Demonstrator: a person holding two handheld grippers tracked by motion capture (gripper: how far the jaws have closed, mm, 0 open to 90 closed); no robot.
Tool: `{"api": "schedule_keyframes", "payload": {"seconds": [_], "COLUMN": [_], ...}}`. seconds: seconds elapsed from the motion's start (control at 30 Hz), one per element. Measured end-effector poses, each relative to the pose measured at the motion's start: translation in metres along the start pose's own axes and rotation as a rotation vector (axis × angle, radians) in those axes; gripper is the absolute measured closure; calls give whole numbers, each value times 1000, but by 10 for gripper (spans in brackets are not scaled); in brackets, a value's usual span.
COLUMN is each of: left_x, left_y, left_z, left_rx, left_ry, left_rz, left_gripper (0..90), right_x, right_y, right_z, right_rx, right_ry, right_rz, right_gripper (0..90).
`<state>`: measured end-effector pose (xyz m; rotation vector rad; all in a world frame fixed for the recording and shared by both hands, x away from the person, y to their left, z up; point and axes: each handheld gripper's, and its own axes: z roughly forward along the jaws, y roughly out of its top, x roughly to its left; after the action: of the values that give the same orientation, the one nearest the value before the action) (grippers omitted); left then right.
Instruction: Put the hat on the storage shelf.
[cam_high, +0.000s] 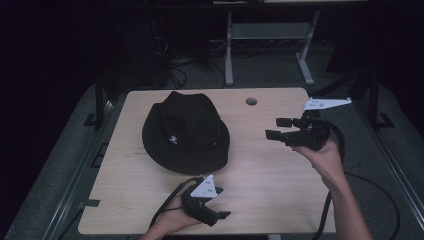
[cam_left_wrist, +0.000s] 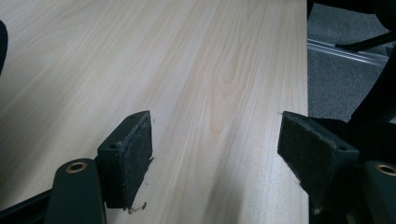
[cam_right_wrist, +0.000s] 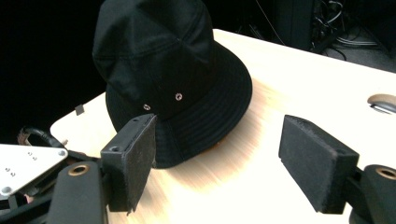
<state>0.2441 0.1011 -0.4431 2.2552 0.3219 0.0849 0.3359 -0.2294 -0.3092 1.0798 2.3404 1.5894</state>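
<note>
While both grippers hang apart from the hat, the scene reads as follows, largest item first.

Counter: the counter (cam_high: 270, 165) is a pale wood-grain top with rounded corners; it carries the hat on its left half, and its right half is bare.

Hat: the black bucket hat (cam_high: 185, 131) rests brim-down on the counter, left of centre and toward the far edge. A small white mark shows on the side of its crown. In the right gripper view two metal eyelets (cam_right_wrist: 178, 96) sit on the crown wall, and the brim lies flat on the wood.

Right gripper: the right gripper (cam_high: 279, 128) is held in a hand above the right part of the counter, pointing left toward the hat and well apart from it. Its fingers (cam_right_wrist: 317, 161) stand wide open and hold nothing; the hat shows beyond the left finger in the right gripper view.

Left gripper: the left gripper (cam_high: 221, 202) is held low at the near edge of the counter, just below the hat's brim, pointing right. Its fingers (cam_left_wrist: 128, 151) stand wide open over bare wood and hold nothing.

Cable port: a round cable port (cam_high: 251, 101) sits in the counter near the far edge, right of the hat.
</note>
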Motion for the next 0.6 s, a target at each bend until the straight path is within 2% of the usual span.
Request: {"api": "schedule_keyframes", "payload": {"seconds": [0.23,0.6], "left_x": [0,0], "left_y": [0,0], "left_z": [-1,-2], "left_rx": [0,-17], "left_ry": [3,6], "left_rz": [0,-16], "left_gripper": [255,252], "right_x": [-4,-10], "right_y": [-16,-51], "right_z": [-6,-18], "right_rx": [4,-7], "right_ry": [-14,-17], "right_rz": [18,51], "right_gripper": [255,253]}}
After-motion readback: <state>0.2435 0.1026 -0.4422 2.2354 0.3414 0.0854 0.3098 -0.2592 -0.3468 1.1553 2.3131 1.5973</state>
